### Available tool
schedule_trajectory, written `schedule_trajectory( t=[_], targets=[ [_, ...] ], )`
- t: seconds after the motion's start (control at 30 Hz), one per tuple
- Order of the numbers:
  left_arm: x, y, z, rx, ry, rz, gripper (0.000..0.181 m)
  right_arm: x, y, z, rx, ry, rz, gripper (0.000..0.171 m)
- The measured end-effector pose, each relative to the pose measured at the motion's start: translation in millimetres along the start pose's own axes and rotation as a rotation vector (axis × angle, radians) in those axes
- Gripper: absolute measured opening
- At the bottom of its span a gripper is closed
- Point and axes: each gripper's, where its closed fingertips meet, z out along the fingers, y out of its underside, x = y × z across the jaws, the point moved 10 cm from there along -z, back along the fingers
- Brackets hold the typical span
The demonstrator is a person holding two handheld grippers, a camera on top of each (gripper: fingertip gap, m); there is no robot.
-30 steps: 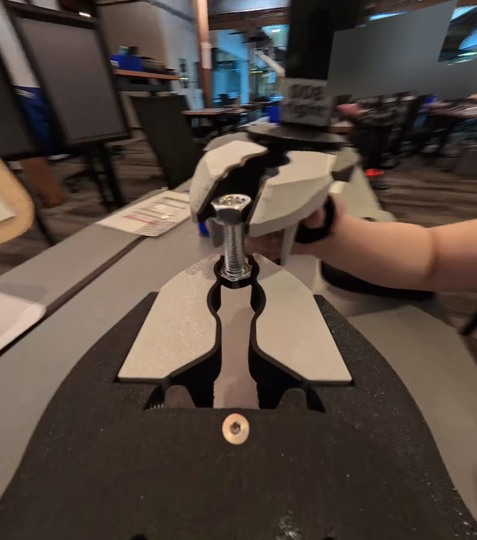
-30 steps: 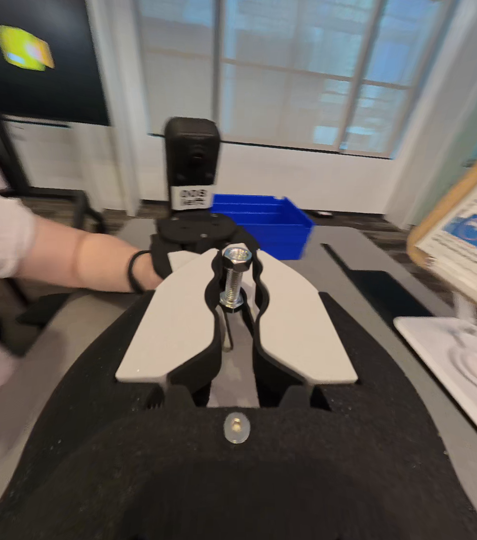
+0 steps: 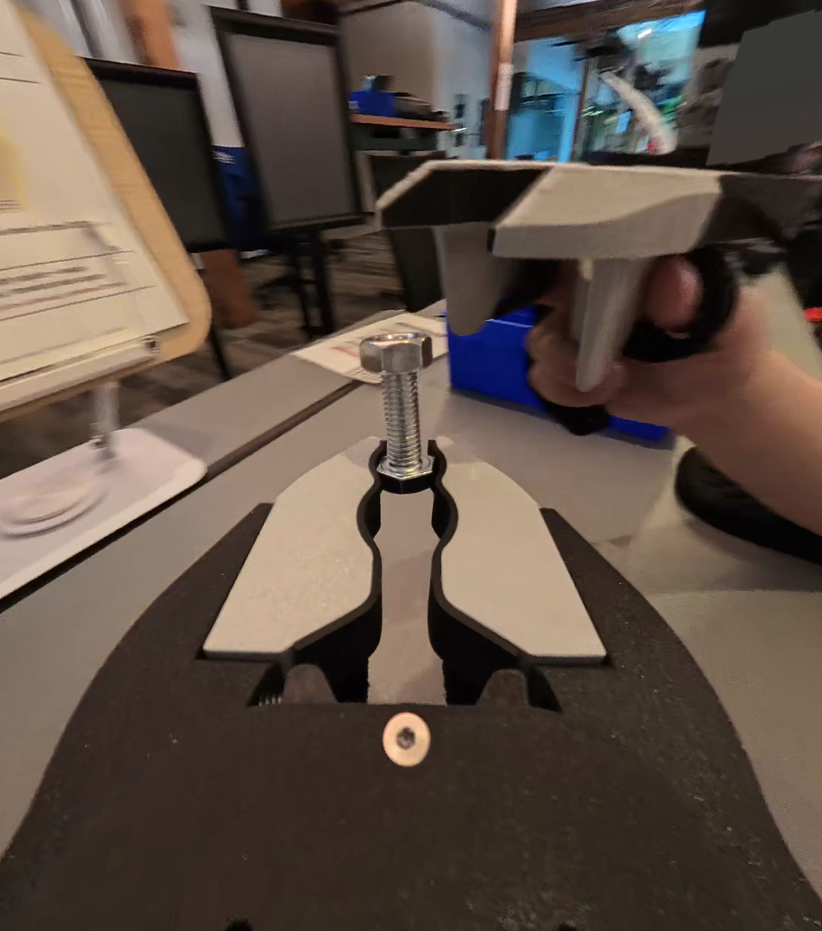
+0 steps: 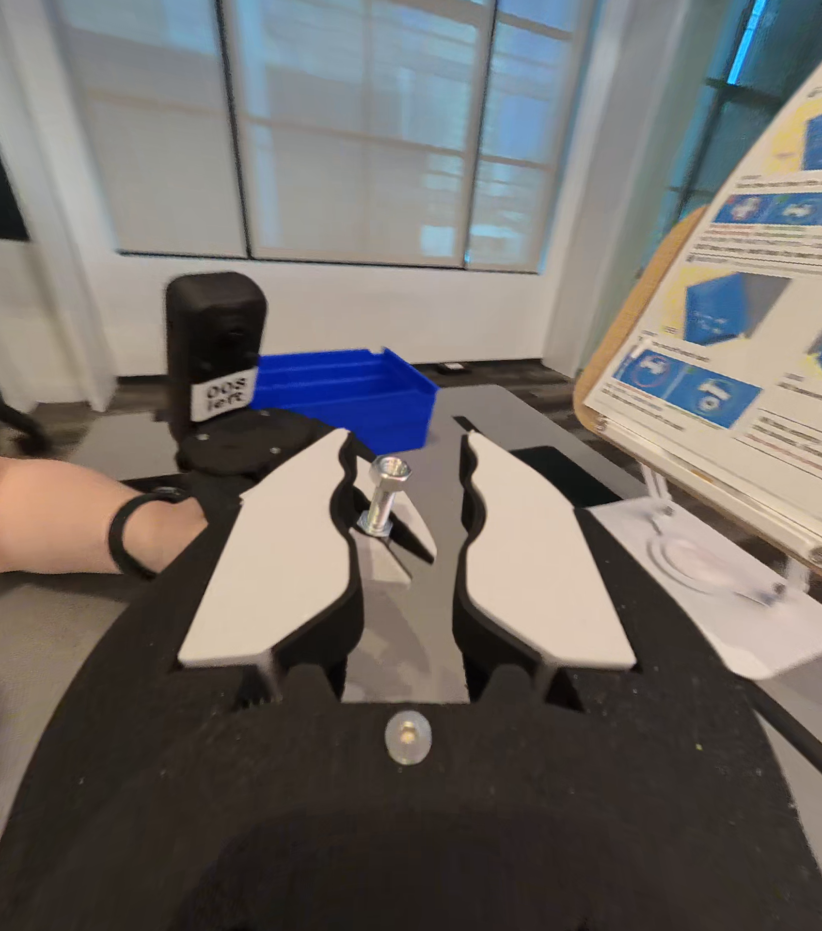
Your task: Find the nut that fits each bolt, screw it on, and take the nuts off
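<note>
The left claw [image 3: 403,471] is clamped on the silver hex nut [image 3: 403,464], the threaded steel bolt [image 3: 397,398] standing upright in it; the right claw [image 4: 403,504], fingers apart, should regrip the bolt head squarely before turning

We see the left gripper [image 3: 404,466] clamped on the nut [image 3: 405,467] of an upright bolt [image 3: 399,398]; the right gripper [image 3: 525,327] hangs apart, jaws spread.
</note>
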Motion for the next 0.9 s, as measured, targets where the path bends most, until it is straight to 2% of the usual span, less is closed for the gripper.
schedule_trajectory(
  t=[0.17,0.3,0.37,0.5,0.63,0.9],
  targets=[
    [2.6,0.6,-1.9,-0.021,-0.146,0.081,0.014,-18.4,13.2,17.1,-0.067,0.182,-0.007,0.037],
    [9.2,1.1,-0.5,-0.037,-0.192,0.12,0.014,-26.1,20.5,23.2,-0.071,0.195,0.042,0.033],
    [10.5,0.6,-0.5,-0.034,-0.191,0.122,0.014,-25.9,22.0,22.8,-0.076,0.201,0.036,0.019],
    [10.6,-0.9,-0.9,-0.032,-0.164,0.109,0.015,-24.1,19.6,21.7,-0.081,0.157,0.04,0.018],
    [10.1,-7.9,-1.8,0.017,0.041,0.053,0.015,-15.9,11.8,15.2,-0.045,-0.049,0.029,0.018],
    [28.5,-15.4,0.8,-0.005,0.726,-0.15,0.015,-2.3,14.0,-7.4,0.09,-0.66,0.089,0.018]
  ],
)
